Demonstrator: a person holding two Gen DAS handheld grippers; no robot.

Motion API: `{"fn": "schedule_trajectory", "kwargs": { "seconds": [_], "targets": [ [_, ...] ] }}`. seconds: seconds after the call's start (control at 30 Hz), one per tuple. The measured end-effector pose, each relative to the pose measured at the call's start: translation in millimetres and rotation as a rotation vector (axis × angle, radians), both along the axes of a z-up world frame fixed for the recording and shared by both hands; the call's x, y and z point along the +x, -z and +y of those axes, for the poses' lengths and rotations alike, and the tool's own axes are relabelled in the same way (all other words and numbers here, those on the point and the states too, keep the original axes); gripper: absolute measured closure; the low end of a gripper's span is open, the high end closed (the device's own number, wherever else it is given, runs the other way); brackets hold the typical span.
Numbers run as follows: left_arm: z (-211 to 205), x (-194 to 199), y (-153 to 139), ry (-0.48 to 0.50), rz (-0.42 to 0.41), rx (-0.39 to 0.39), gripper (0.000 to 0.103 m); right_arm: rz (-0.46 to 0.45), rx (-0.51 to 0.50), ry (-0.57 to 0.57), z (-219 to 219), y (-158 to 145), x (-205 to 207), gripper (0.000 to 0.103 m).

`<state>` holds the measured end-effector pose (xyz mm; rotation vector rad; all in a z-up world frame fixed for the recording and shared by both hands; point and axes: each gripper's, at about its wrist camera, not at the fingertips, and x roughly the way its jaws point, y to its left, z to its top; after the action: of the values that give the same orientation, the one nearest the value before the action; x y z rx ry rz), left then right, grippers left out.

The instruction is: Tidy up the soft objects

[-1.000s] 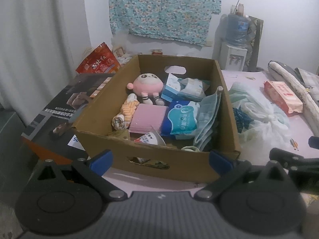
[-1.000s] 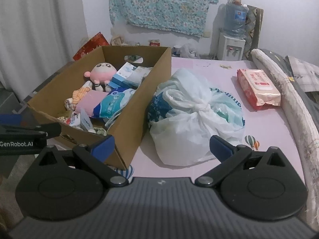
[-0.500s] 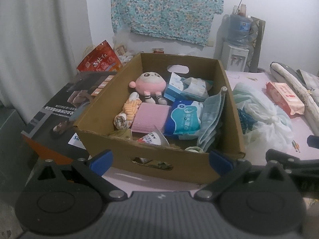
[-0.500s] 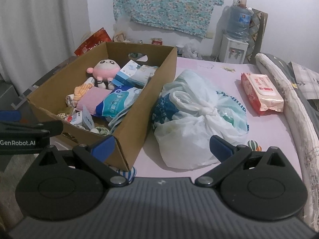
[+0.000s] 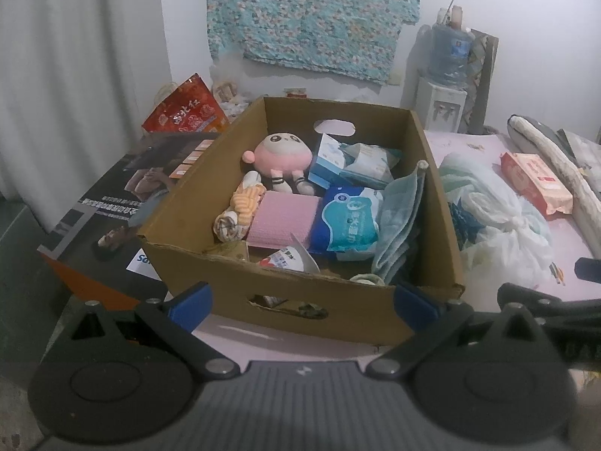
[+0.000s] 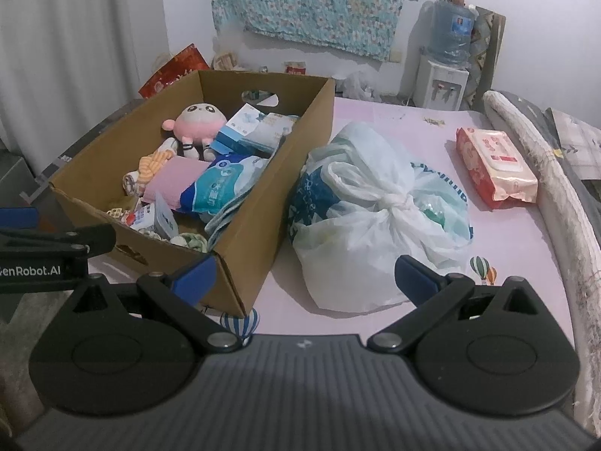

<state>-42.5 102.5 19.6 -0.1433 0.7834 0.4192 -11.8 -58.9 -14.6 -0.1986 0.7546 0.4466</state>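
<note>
Tongs, left (image 5: pixel 302 302) and right (image 6: pixel 303 276), spread wide, empty; poised before brown cardboard box (image 6: pixel 300 139) and knotted white plastic bag (image 6: pixel 375 203), likely awaiting pickup.

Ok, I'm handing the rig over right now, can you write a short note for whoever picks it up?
Left gripper: open, empty, held in front of the cardboard box.
Right gripper: open, empty, facing the tied plastic bag.
In the box: plush toy, pink cloth, blue tissue pack, teal towel draped along the right wall, plus smaller packs.
Outside, on the pink sheet: the plastic bag right beside the box, and a wipes pack farther right.
Done: most soft things are boxed.
Left: probably the bag and the wipes pack; the bag is the closest to grab.
</note>
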Motion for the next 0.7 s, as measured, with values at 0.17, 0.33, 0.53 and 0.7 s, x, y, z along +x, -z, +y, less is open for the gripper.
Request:
{"fn": "schedule_trajectory", "kwargs": {
  "seconds": [0.17,0.33,0.53,0.7],
  "targets": [
    [-1.5,1.5,0.9,0.002,0.006,0.002,0.000,0.003,-0.017,-0.003,0.8,2.0,1.3,0.001],
    [0.9,2.9,2.2,0.002,0.013,-0.011,0.000,0.005,-0.022,-0.001,1.1,2.9,2.8,0.001],
    [2.4,2.8,1.8,0.009,0.008,-0.014,0.000,0.005,-0.036,0.000,2.2,2.9,1.8,0.001],
    [2.8,5.3,1.7,0.017,0.011,-0.012,0.000,0.011,-0.043,0.000,2.6,4.5,1.9,0.001]
  ]
}}
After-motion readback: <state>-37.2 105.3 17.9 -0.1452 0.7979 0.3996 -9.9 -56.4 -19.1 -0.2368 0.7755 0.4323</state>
